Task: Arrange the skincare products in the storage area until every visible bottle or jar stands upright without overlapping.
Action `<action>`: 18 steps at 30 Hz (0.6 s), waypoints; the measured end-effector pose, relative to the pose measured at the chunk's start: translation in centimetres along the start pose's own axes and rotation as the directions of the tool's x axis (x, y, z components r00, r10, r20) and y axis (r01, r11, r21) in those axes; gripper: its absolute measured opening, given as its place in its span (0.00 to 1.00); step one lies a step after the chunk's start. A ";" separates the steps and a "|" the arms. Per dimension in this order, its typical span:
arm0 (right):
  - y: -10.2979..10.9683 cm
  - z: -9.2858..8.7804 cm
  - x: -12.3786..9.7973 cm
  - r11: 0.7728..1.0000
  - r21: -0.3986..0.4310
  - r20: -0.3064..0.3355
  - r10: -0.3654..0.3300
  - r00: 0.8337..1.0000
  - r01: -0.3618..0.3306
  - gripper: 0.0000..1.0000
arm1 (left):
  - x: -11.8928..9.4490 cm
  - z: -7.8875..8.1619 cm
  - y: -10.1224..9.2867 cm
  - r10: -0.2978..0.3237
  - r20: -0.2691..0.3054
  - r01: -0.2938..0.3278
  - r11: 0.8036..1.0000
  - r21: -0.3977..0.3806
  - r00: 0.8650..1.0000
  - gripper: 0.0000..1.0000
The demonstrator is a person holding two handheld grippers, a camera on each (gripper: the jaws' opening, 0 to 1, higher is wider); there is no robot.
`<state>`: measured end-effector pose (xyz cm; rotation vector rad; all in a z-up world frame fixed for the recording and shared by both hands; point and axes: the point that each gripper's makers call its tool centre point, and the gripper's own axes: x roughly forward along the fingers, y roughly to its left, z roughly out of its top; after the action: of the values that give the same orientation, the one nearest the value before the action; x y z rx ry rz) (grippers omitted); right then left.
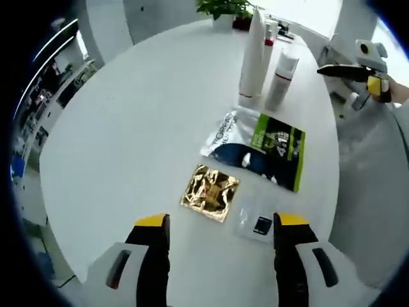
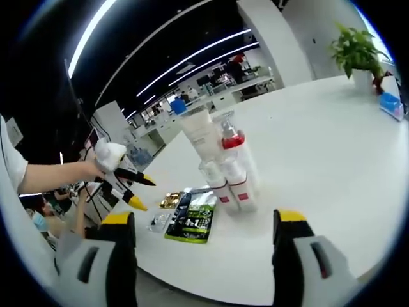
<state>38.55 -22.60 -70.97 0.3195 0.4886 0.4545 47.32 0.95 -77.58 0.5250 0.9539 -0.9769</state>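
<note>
Several white skincare bottles stand upright, close together, at the far side of the round white table (image 1: 115, 147): a tall white bottle (image 1: 252, 57), a red-capped bottle (image 1: 269, 39) behind it and a shorter white tube (image 1: 281, 78). In the right gripper view the same cluster (image 2: 220, 160) stands in the middle. Flat sachets lie in front: silver (image 1: 223, 131), green and black (image 1: 278, 148), gold (image 1: 209, 192) and a small clear one (image 1: 255, 220). My left gripper (image 1: 222, 222) hovers open just short of the gold sachet. My right gripper (image 2: 204, 220) is open and holds nothing, off the table's edge.
A potted plant (image 1: 223, 7) stands at the table's far edge, and also shows as the plant (image 2: 354, 48) at the upper right. The right gripper (image 1: 348, 71) comes in beyond the table's right rim. A hand holds the left gripper (image 2: 140, 192) above the sachets (image 2: 192, 217).
</note>
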 end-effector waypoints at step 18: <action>1.3 0.7 0.0 0.999 -0.046 0.001 0.017 1.000 -0.017 1.00 | -3.0 -1.3 -5.5 0.077 0.257 -0.002 0.960 -0.279 0.963 0.85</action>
<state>38.43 -21.64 -69.86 0.2799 0.4737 0.4812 41.26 0.59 -75.43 0.1706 0.8162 -0.8359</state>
